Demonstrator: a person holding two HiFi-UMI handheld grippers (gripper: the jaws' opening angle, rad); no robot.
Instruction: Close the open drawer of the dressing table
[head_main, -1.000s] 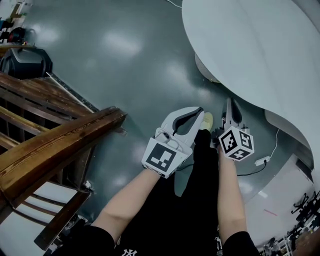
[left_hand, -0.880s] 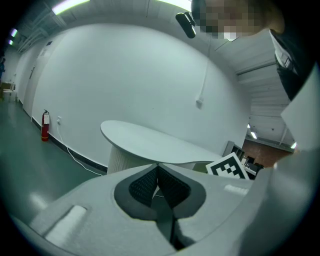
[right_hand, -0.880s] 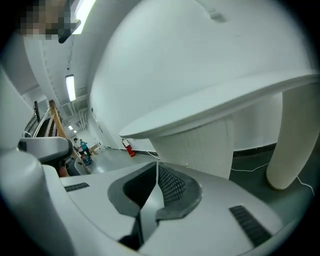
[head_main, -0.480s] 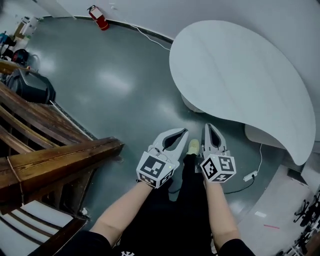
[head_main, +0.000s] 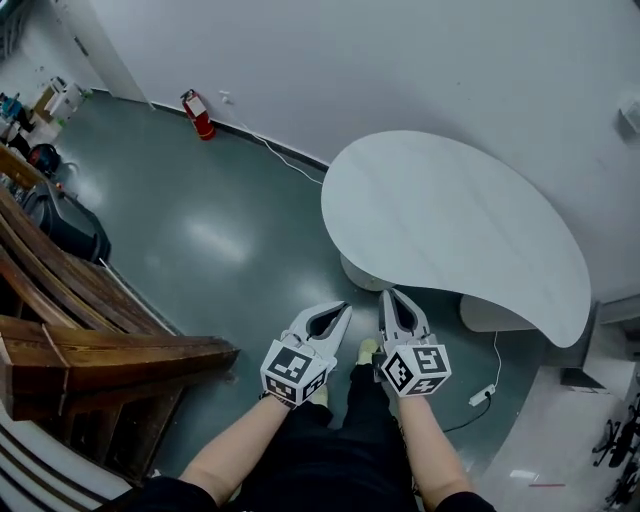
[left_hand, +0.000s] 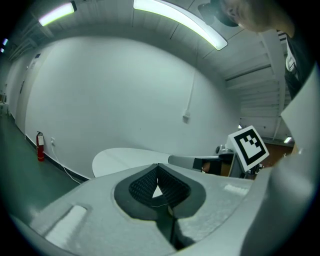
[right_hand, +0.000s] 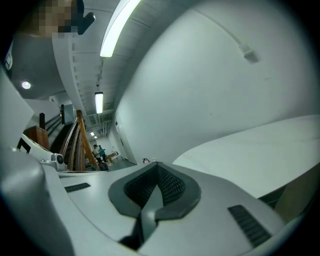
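Note:
No drawer and no dressing table shows in any view. In the head view my two grippers are held side by side above the grey floor, in front of the person's legs. My left gripper (head_main: 343, 307) has its fingertips together and nothing between them. My right gripper (head_main: 388, 293) is shut too and holds nothing. The left gripper view shows the left gripper (left_hand: 158, 166) closed at the tip, pointing at a white wall. In the right gripper view, the right gripper (right_hand: 157, 164) is closed and empty, aimed along the wall.
A white curved table (head_main: 450, 230) stands just ahead of the grippers, against the white wall. Dark wooden furniture with rails (head_main: 110, 350) fills the left side. A red fire extinguisher (head_main: 198, 113) stands by the wall, a black bag (head_main: 65, 230) at far left, a power strip (head_main: 483, 394) on the floor.
Both grippers have risen and come closer side by side. The head view has tilted up from the floor, so the wall, the fire extinguisher and the whole white table now show.

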